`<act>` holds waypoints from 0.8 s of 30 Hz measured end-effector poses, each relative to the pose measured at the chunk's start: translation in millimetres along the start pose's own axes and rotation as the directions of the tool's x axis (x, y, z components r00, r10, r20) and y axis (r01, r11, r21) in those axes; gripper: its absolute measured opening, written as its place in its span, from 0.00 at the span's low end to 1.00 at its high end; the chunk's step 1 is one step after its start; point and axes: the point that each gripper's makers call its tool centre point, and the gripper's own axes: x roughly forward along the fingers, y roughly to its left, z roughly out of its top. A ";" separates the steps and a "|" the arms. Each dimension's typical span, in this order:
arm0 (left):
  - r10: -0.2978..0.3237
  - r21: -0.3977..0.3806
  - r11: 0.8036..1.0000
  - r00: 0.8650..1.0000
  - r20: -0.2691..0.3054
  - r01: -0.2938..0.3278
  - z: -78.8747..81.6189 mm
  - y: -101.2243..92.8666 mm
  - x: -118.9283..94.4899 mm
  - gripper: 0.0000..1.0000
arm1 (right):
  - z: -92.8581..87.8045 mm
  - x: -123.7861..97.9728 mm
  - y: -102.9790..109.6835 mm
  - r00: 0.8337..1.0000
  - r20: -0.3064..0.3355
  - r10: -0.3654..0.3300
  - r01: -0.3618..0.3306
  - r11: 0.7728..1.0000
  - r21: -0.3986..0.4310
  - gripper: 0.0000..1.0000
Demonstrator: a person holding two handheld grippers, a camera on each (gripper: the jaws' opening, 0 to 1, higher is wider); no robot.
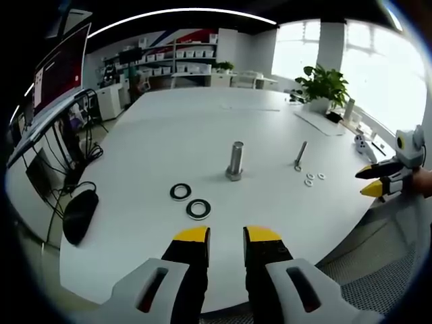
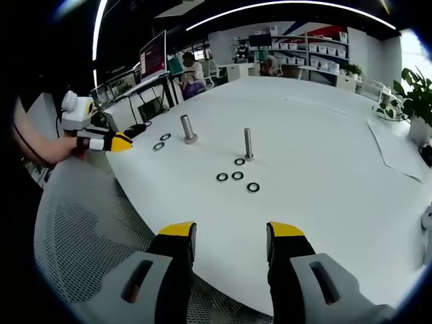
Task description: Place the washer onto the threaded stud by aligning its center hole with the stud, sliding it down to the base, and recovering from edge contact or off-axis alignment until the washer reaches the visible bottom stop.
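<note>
Two grippers are held back from the white table [image 1: 202, 135], both with jaws apart and nothing between them; the left gripper [image 1: 226, 234] rises from the bottom centre of the left gripper view, the right gripper [image 2: 231, 231] from the bottom centre of the right gripper view. Neither washer set has been touched, by the look of it; the task appears not yet begun.

Left gripper view: a thick stud [image 1: 235, 162] stands upright at mid-frame; two large washers [image 1: 190, 200] lie flat to its lower left, near the table edge. A thin threaded stud [image 1: 300, 156] stands right of centre, with small washers [image 1: 312, 179] beside its base.

Right gripper view: the thin stud sits at centre, four small washers below it; the thick stud stands upper left.

Risks, as judged: a flat washer is hard to lift off a smooth top; jaws may skid it away; an off-axis approach could catch the rim on the stud tip; which stud is intended cannot be told.
</note>
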 end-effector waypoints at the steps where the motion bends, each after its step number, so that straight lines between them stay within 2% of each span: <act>1: 0.000 0.000 1.000 1.000 -0.004 0.000 -0.8 0.4 0.2 0.17 | 0.0 0.0 -0.1 1.000 0.001 0.000 0.000 1.000 0.002 0.44; 13: 0.004 -0.001 1.000 1.000 -0.001 -0.004 -0.7 1.4 0.5 0.16 | 0.0 -0.7 -1.6 1.000 0.003 -0.004 0.004 1.000 0.010 0.45; 17: -0.006 -0.001 1.000 1.000 -0.028 0.006 -5.5 -0.6 3.2 0.16 | 0.5 -0.9 -2.0 1.000 0.006 -0.004 0.004 1.000 0.009 0.45; 24: -0.003 -0.011 1.000 1.000 -0.017 0.002 -3.0 -0.1 1.9 0.16 | 0.1 -1.0 -1.9 1.000 0.004 -0.003 0.003 1.000 0.006 0.45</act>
